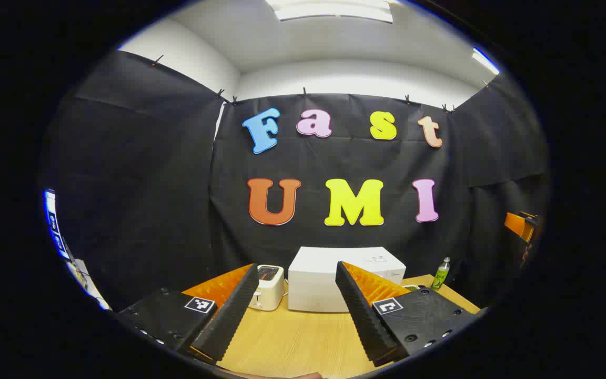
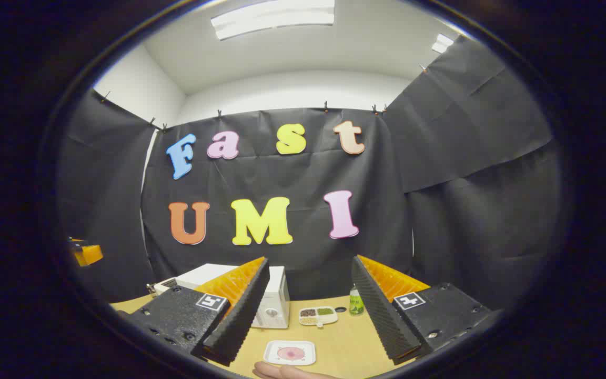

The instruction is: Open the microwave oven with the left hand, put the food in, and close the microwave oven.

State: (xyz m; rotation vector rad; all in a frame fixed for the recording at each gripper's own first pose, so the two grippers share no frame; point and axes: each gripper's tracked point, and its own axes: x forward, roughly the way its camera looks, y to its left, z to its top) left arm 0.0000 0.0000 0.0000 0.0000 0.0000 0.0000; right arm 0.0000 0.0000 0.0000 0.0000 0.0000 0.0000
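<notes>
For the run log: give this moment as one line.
phase: before start | left gripper: open, empty | right gripper: open, empty | microwave: untouched | food plate: on table

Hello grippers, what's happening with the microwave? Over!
Left gripper open, holding nothing. Right gripper open, holding nothing. Microwave door not yet opened; food plate on the table. Toaster beside microwave, not blocking.
</notes>
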